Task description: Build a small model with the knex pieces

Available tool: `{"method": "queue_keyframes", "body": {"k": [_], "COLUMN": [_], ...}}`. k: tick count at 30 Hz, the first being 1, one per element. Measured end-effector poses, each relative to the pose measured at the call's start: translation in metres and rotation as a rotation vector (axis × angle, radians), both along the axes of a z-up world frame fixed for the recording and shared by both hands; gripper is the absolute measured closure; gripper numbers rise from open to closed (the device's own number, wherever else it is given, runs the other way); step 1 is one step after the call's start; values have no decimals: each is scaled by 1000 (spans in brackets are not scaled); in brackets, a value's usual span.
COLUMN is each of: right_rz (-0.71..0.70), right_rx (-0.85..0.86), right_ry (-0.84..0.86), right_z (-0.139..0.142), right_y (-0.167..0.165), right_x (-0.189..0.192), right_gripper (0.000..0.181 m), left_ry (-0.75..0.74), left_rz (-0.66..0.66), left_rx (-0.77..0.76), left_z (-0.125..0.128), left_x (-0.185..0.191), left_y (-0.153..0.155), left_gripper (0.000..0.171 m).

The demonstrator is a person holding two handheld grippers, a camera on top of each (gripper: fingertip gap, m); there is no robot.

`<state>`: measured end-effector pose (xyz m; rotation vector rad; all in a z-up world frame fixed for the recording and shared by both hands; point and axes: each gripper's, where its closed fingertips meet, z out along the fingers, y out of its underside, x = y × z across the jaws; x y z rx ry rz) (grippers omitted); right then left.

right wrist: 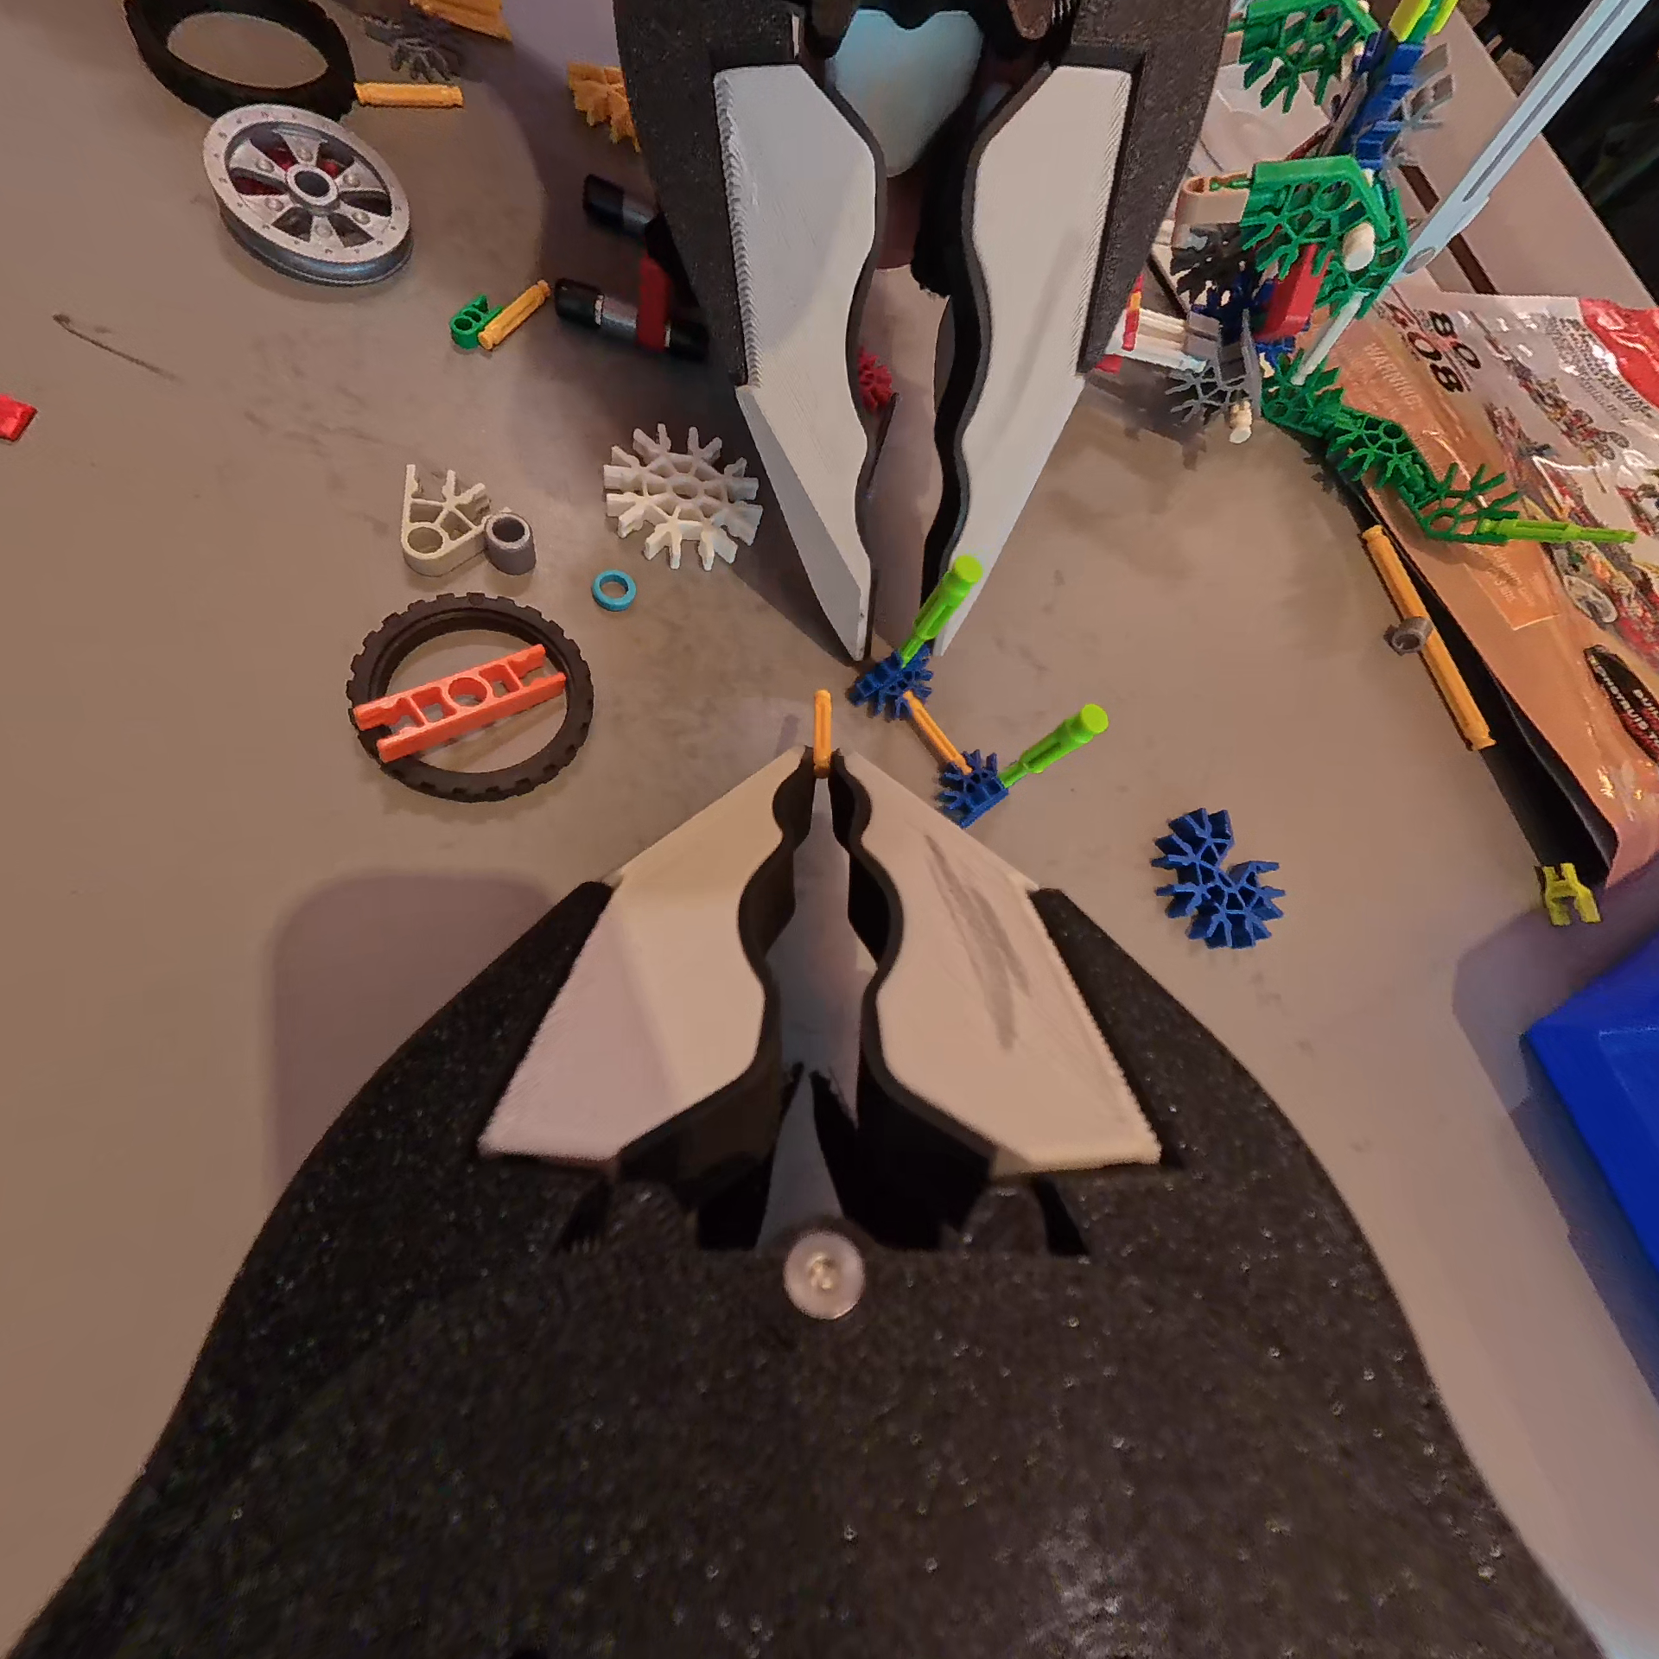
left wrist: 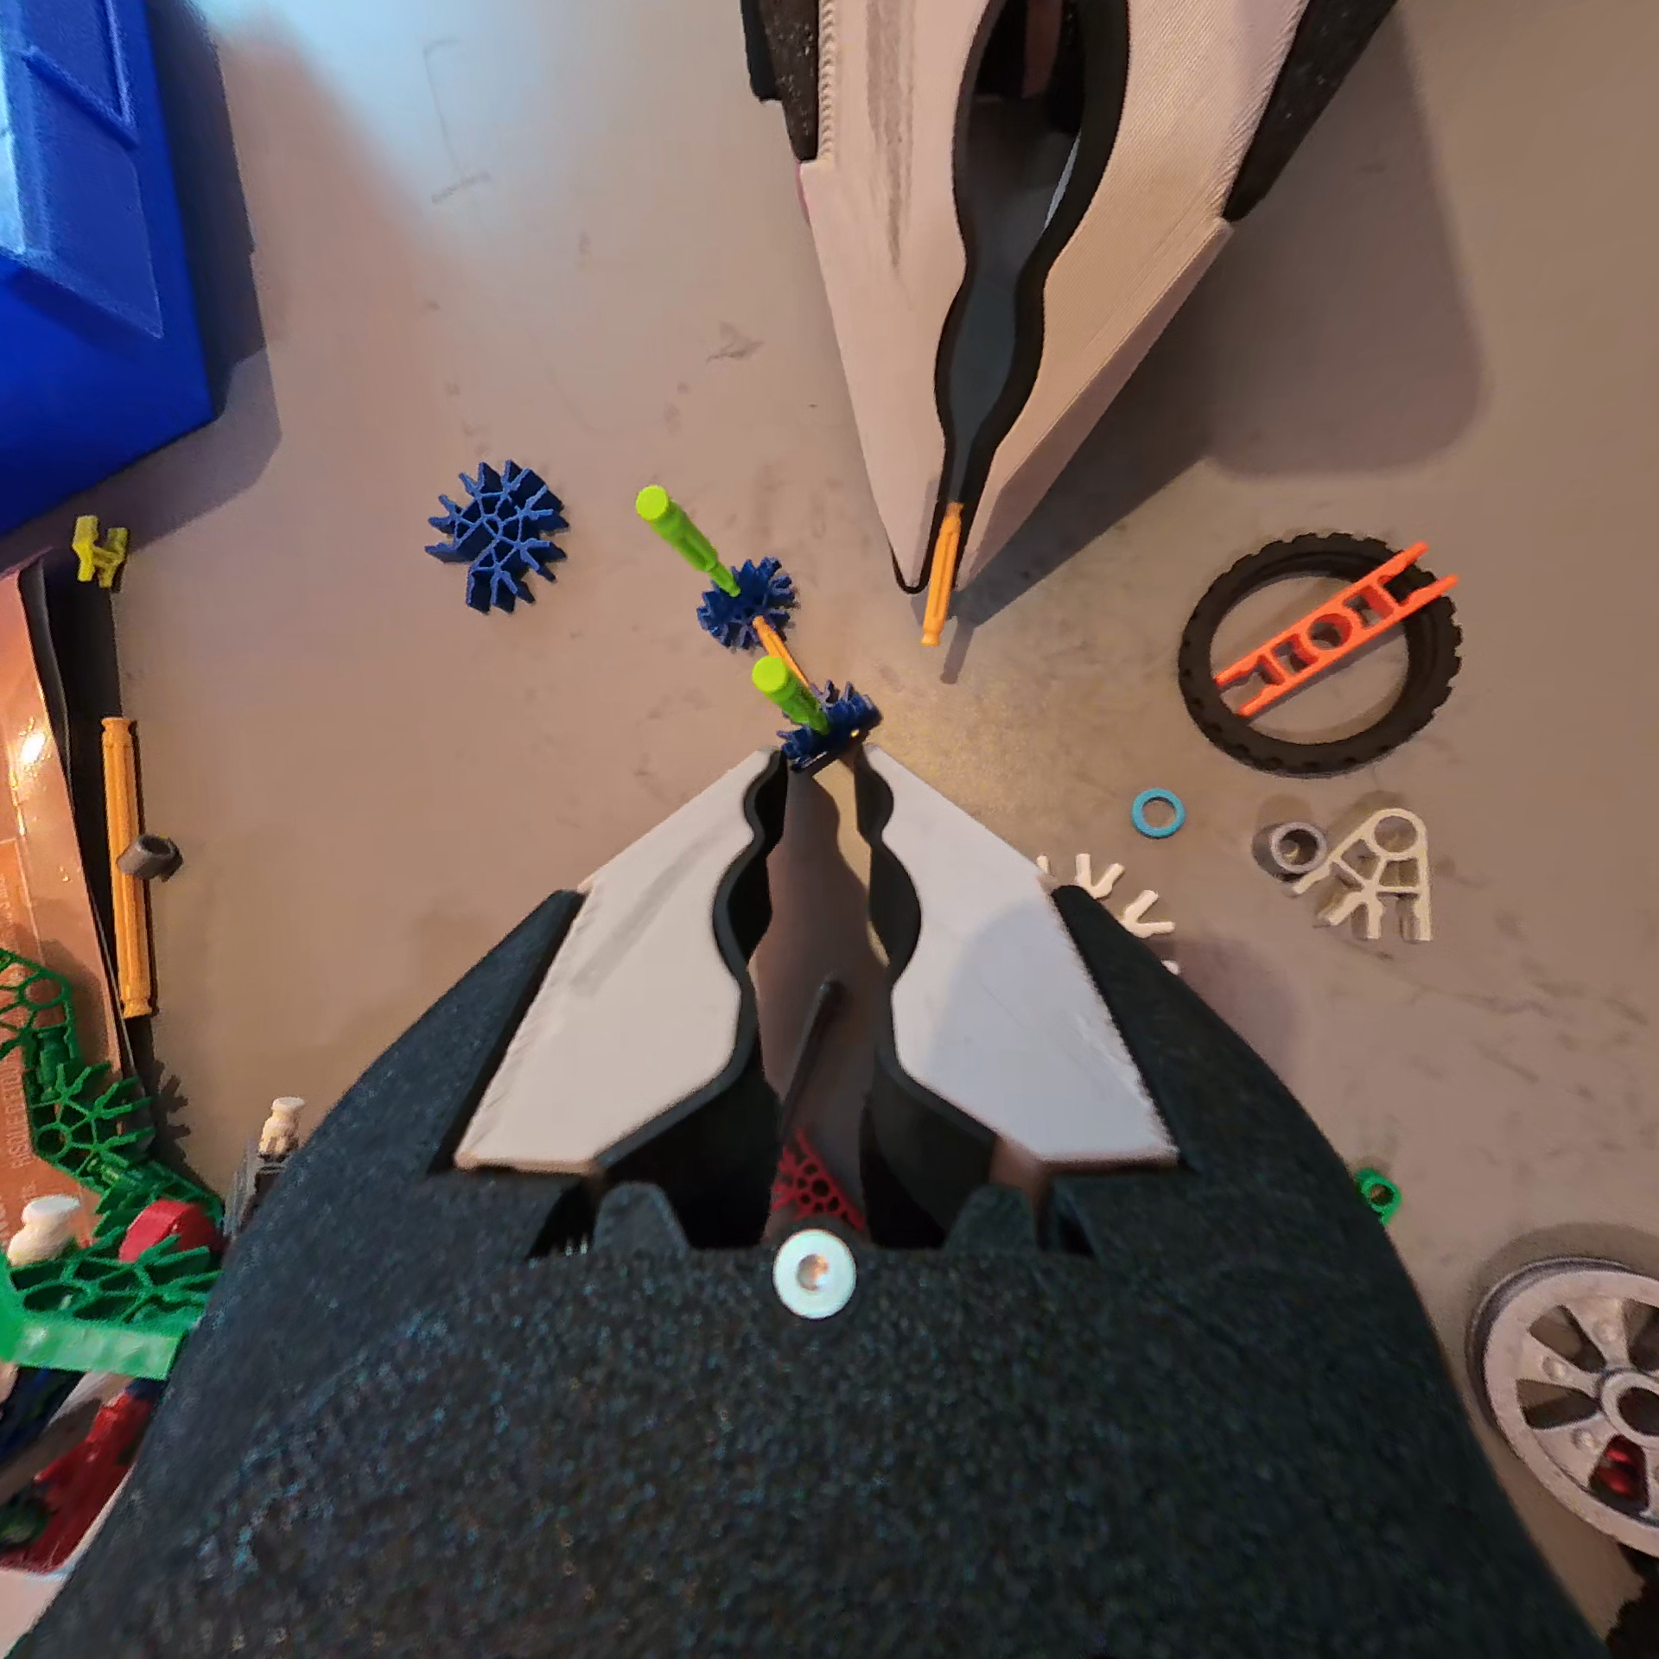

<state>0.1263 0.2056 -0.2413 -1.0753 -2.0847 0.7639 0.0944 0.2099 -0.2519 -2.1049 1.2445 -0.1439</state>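
Note:
My left gripper (left wrist: 819,754) is shut on a blue toothed connector (left wrist: 830,725). A lime green rod (left wrist: 790,691) stands up from it. A short orange rod (left wrist: 779,648) joins it to a second blue connector (left wrist: 745,603) with its own lime green rod (left wrist: 687,539). This assembly rests on the grey table (left wrist: 539,314). My right gripper (right wrist: 821,763) is shut on a small loose orange rod (right wrist: 821,729). It holds the rod just left of the assembly (right wrist: 890,684). The left gripper (right wrist: 898,651) faces it from the far side.
A loose blue connector (right wrist: 1216,880) lies to the right. A black tyre (right wrist: 364,700) rings an orange piece (right wrist: 458,700). Nearby are a teal ring (right wrist: 615,590), a white connector (right wrist: 682,498) and a silver wheel (right wrist: 310,193). A blue bin (right wrist: 1607,1104) and a green model (right wrist: 1320,224) lie to the right.

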Motion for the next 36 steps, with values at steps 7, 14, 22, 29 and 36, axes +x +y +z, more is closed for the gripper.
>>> {"method": "queue_keyframes", "body": {"k": [7,14,22,29,36], "right_rz": [-5,-8,-7,-1,-3], "right_rx": [0,3,24,53,48], "right_ry": [-2,-6,-28,-52,-53], "right_z": [0,-1,-5,-10,-10], "right_y": [1,2,2,0,1], "right_x": [0,0,0,1,1], "right_gripper": [179,179,179,179,179], "left_ry": [9,7,1,-9,-7], "left_rz": [-2,-6,-21,-63,-79], "left_rx": [3,-2,-31,-65,-76], "left_z": [0,0,1,0,-1], "left_x": [1,1,4,12,13], "left_y": [-1,-2,-8,-17,-20], "left_gripper": [164,165,162,162,161]}}
